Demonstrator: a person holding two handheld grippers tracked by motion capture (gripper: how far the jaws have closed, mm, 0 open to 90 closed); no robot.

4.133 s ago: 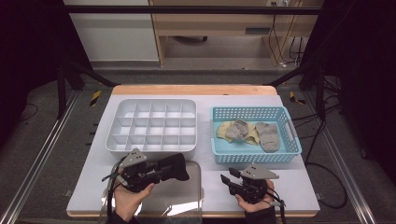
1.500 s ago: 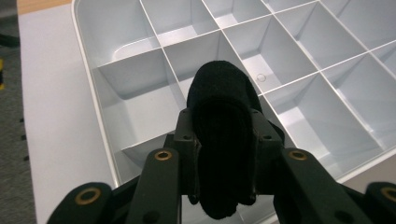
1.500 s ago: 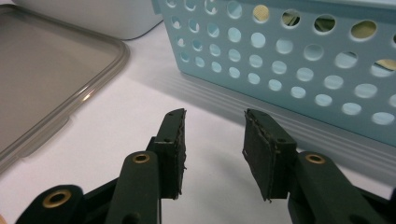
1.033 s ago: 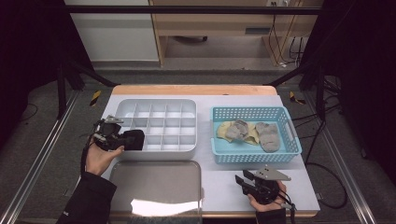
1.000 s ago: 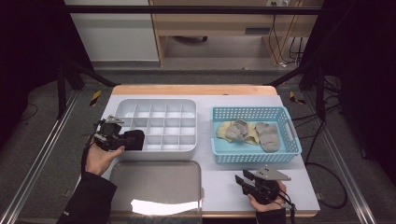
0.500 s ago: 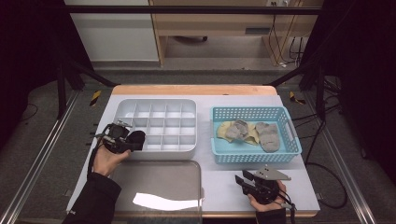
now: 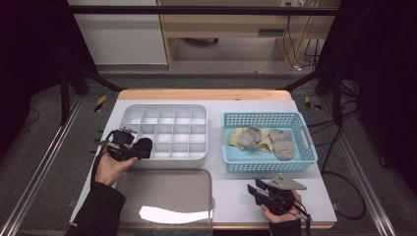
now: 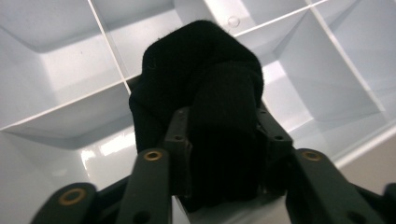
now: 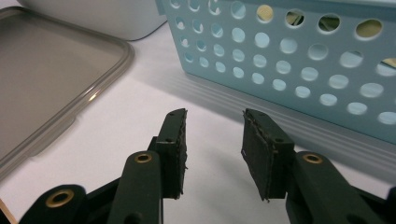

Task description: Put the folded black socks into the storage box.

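Black, fuzzy rolled sock (image 8: 205, 93), ribbed along one fold, sits between my left gripper (image 8: 224, 140) pads, whose jaws have just been opening, at centre frame over the white compartment tray (image 8: 60, 65). My right gripper (image 9: 215, 140) stands parted, holding nothing, at lower frame beside the blue basket (image 9: 299, 60).

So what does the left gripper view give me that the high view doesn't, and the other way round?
Left gripper view alone: up close, the rolled black sock sits between the left gripper fingers, which have just been opening, hanging over one cell of the white divided tray.

High view alone: the blue basket with grey and yellow socks, the clear lid, and the right gripper, empty and open.

Both: the black sock at the tray's near left edge.
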